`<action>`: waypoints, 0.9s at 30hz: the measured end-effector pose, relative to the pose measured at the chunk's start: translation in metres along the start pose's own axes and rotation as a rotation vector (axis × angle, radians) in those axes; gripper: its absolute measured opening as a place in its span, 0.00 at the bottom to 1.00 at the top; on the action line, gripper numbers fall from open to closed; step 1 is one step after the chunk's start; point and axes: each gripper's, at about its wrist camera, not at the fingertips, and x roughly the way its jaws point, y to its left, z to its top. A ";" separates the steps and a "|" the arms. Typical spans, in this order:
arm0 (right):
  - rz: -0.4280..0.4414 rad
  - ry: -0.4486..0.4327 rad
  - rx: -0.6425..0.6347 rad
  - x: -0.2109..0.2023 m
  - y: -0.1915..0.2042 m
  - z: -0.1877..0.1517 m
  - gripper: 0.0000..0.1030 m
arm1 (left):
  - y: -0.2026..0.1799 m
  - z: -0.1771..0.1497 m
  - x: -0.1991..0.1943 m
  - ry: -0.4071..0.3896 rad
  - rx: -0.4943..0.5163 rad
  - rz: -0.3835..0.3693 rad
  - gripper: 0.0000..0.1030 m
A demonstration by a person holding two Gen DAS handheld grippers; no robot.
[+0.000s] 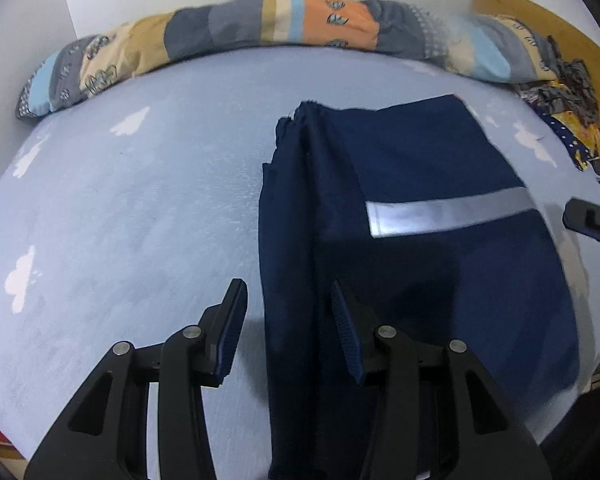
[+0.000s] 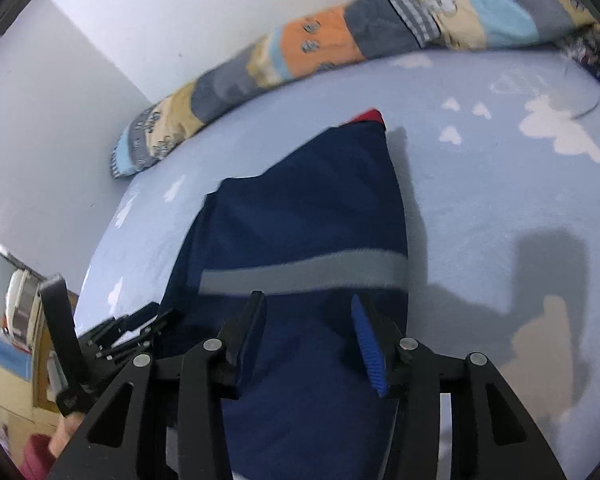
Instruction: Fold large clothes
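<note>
A navy garment (image 1: pixel 400 248) with a grey reflective stripe (image 1: pixel 448 212) lies folded on the light blue bedsheet (image 1: pixel 120 208). Its left part is bunched into a long ridge. My left gripper (image 1: pixel 288 320) is open above the near left edge of the garment, the ridge between its fingers. In the right wrist view the same garment (image 2: pixel 308 208) shows with its stripe (image 2: pixel 304 272) and a red bit at its far corner (image 2: pixel 370 115). My right gripper (image 2: pixel 308 328) is open just above the garment's near part. The left gripper shows at the left edge (image 2: pixel 128 328).
A patchwork rolled quilt (image 1: pixel 260 24) runs along the wall at the far side of the bed. A pile of patterned clothes (image 1: pixel 564 112) sits at the far right by a wooden headboard (image 1: pixel 548 20). The bed edge lies near me on the right.
</note>
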 end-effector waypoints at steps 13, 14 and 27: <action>-0.033 0.036 -0.082 -0.025 0.018 -0.099 0.45 | -0.035 -0.069 -0.040 -0.070 0.032 -0.012 0.42; -0.042 0.047 -0.079 -0.021 0.017 -0.101 0.44 | -0.036 -0.070 -0.037 -0.061 0.038 -0.010 0.42; -0.138 0.057 -0.129 -0.004 0.015 -0.113 0.41 | -0.034 -0.083 -0.028 -0.083 0.084 0.030 0.46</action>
